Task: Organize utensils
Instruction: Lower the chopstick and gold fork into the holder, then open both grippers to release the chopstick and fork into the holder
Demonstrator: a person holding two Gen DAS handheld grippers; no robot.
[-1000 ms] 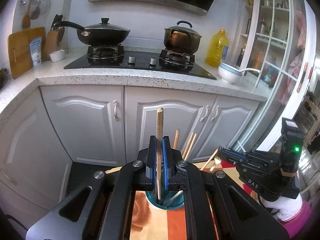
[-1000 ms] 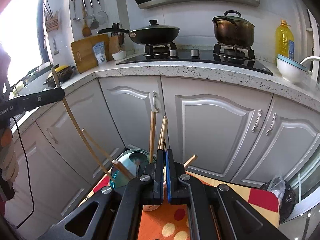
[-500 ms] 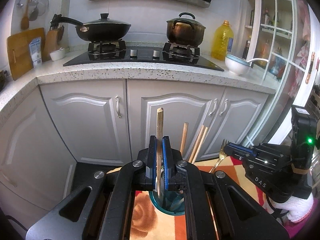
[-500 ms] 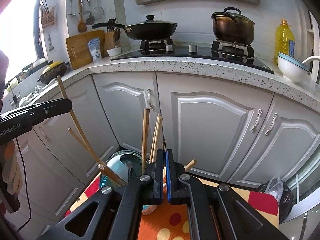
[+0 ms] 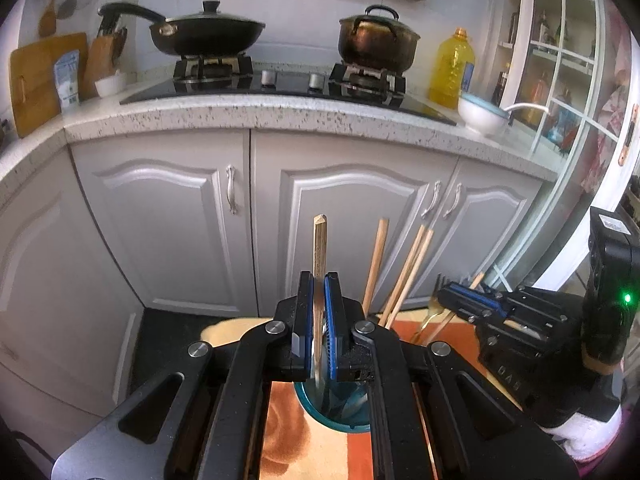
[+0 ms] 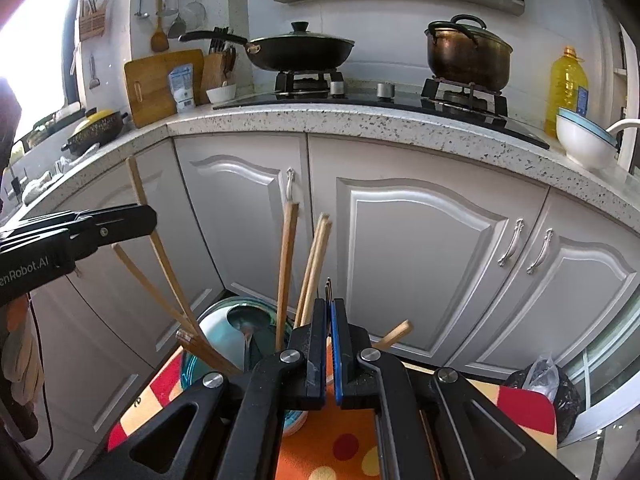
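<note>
Gripping a wooden chopstick (image 5: 319,248) upright, our left gripper (image 5: 319,312) holds its lower end inside the teal cup (image 5: 320,420), beside other chopsticks (image 5: 404,276). Our right gripper (image 6: 330,344) is clamped on a fork (image 5: 430,314), tines (image 6: 328,289) just showing above the pads.

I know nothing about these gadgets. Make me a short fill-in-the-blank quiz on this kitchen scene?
1. The left gripper is shut on a single wooden ____.
2. Below it stands a teal ____ holding more utensils.
3. On the stove, the black wok sits to the ____ of the copper-coloured pot.
4. The yellow oil bottle stands on the ____.

Missing words: chopstick; cup; left; countertop
</note>
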